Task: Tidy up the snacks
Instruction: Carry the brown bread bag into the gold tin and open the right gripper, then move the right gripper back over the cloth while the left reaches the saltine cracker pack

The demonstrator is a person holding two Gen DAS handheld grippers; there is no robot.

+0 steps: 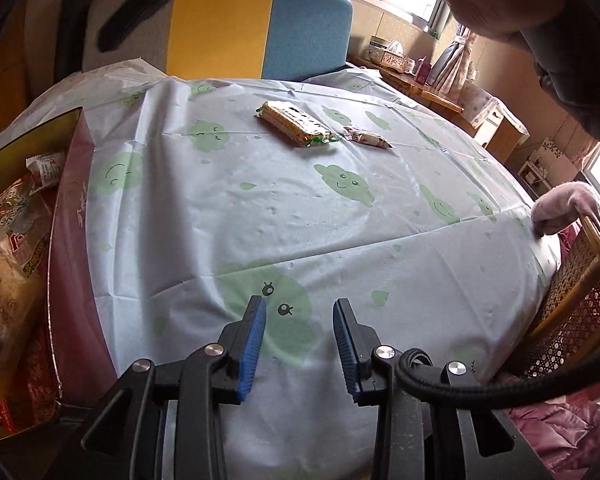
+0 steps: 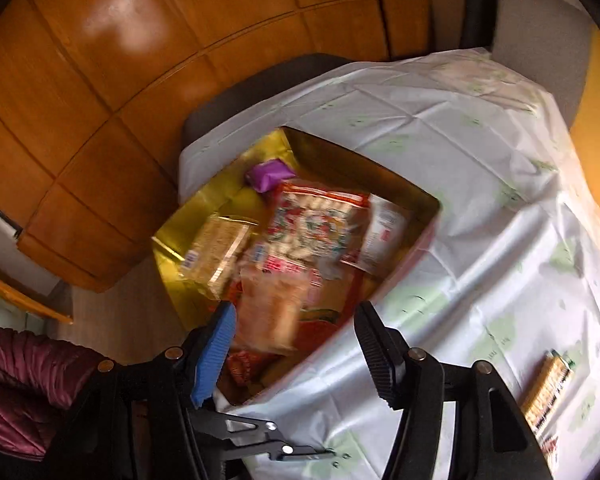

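A box with a gold lining [image 2: 332,160] stands at the table's left edge and holds several snack packs, among them a cracker pack [image 2: 220,252], a purple packet [image 2: 270,174] and a large printed bag [image 2: 320,228]. Its pink outer wall shows in the left wrist view [image 1: 74,264]. My right gripper [image 2: 296,316] is open and empty above the box's near end. My left gripper [image 1: 300,316] is open and empty low over the tablecloth. A long cracker pack [image 1: 294,122] and a small pink wrapped snack [image 1: 368,137] lie far across the table; the cracker pack also shows in the right wrist view [image 2: 550,392].
The round table wears a pale cloth with green clouds [image 1: 340,220]. A rattan chair [image 1: 576,300] with pink clothing stands at the right. A yellow and blue seat [image 1: 268,28] is behind the table. A wooden cabinet [image 2: 140,80] stands beyond the box.
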